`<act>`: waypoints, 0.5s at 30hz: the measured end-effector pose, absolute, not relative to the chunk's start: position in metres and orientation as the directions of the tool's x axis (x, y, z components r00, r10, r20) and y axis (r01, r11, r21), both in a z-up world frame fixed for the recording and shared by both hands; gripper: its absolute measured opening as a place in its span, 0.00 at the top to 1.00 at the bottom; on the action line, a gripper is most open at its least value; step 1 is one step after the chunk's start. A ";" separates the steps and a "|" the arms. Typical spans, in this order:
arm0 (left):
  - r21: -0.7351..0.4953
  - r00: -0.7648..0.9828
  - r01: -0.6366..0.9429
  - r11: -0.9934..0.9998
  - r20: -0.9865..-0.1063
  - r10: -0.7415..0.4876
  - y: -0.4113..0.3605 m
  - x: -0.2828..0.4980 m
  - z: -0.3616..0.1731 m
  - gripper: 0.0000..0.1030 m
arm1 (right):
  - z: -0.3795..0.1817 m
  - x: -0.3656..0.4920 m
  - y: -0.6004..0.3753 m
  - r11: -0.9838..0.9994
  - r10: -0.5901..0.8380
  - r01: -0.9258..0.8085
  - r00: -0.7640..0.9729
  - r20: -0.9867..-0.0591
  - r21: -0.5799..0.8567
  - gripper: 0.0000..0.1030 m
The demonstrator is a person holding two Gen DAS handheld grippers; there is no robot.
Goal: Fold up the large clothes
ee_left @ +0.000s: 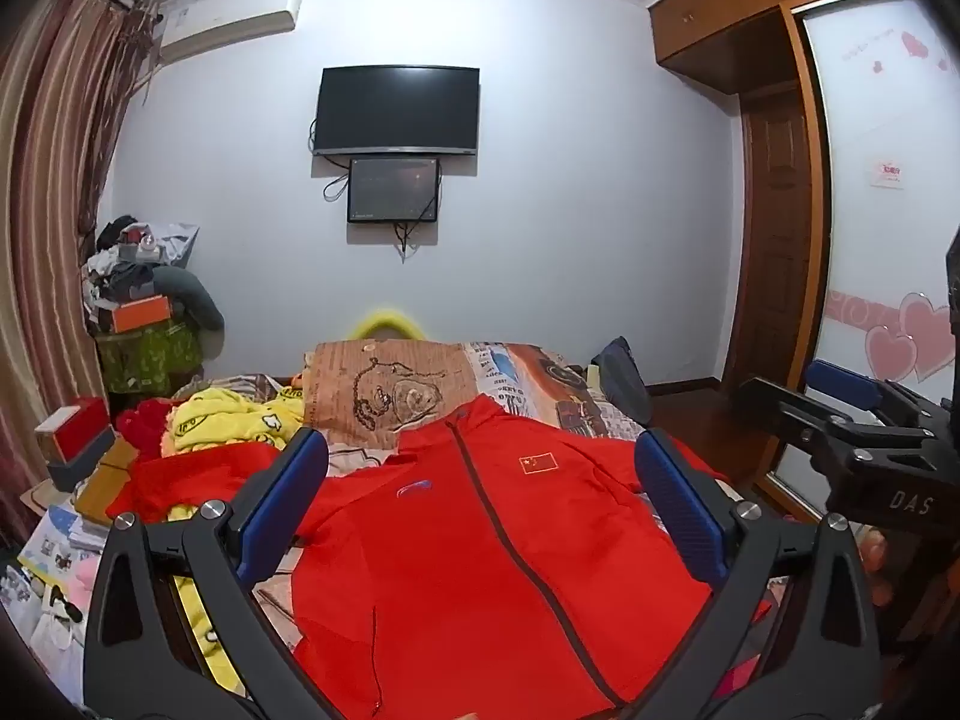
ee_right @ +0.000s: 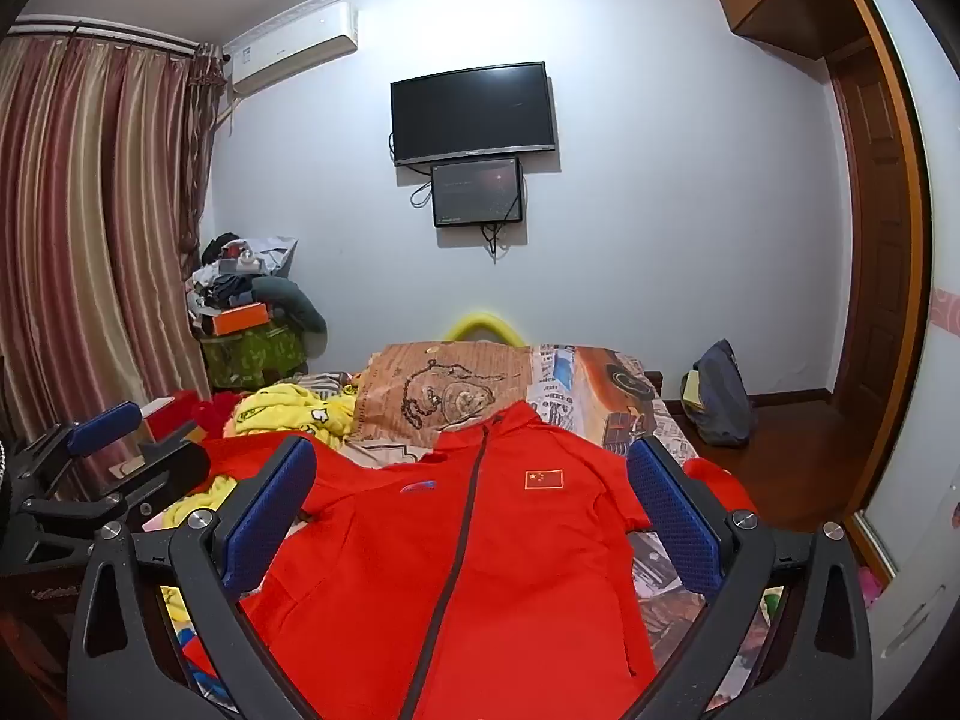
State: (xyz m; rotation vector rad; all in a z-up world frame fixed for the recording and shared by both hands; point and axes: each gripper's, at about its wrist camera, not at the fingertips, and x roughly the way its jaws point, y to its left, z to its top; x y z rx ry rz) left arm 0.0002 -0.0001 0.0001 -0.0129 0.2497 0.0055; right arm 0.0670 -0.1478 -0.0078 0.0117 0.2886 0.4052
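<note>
A large red zip-up jacket (ee_left: 480, 570) (ee_right: 480, 570) lies front-up and spread flat on the bed, collar toward the far wall, with a flag patch (ee_right: 544, 478) on its chest. One sleeve (ee_left: 192, 480) stretches out to the left and the other (ee_right: 720, 486) to the right. My left gripper (ee_left: 480, 441) hovers over the jacket's body, open wide with nothing between its blue pads (ee_left: 288, 504). My right gripper (ee_right: 473, 449) hovers beside it, also open and empty. Each shows at the edge of the other's view: right gripper (ee_left: 810, 396), left gripper (ee_right: 141, 438).
A patterned bed cover (ee_right: 456, 384) lies under the jacket. A yellow blanket (ee_right: 288, 414) is bunched at its left. A cluttered pile (ee_right: 252, 312) stands by the curtain, boxes (ee_left: 78, 444) sit left of the bed, and a dark backpack (ee_right: 717, 396) is on the floor at right.
</note>
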 end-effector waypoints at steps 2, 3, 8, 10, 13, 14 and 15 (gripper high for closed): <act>-0.024 0.970 -0.012 1.000 -0.244 0.006 -0.001 -0.001 0.000 0.00 | -0.008 0.067 -0.147 0.919 0.391 -0.388 0.880 -0.271 0.068 0.00; -0.027 0.970 -0.013 1.000 -0.244 0.006 -0.002 -0.001 0.000 0.00 | -0.008 0.067 -0.147 0.919 0.391 -0.388 0.879 -0.272 0.068 0.00; -0.086 0.958 -0.042 0.995 -0.286 0.016 0.021 0.008 -0.009 0.00 | -0.008 0.067 -0.147 0.918 0.394 -0.388 0.875 -0.281 0.076 0.00; -0.084 0.957 -0.049 0.995 -0.288 0.023 0.019 0.009 -0.010 0.00 | -0.009 0.070 -0.147 0.919 0.392 -0.387 0.874 -0.287 0.079 0.00; -0.090 0.956 -0.056 0.994 -0.292 0.028 0.021 0.013 -0.012 0.00 | -0.008 0.068 -0.149 0.918 0.394 -0.388 0.872 -0.290 0.079 0.00; -0.090 0.956 -0.059 0.994 -0.293 0.030 0.022 0.014 -0.013 0.00 | -0.008 0.068 -0.148 0.919 0.391 -0.386 0.872 -0.294 0.077 0.00; -0.090 0.956 -0.059 0.994 -0.292 0.030 0.022 0.013 -0.012 0.00 | -0.009 0.069 -0.145 0.921 0.387 -0.384 0.872 -0.298 0.074 0.00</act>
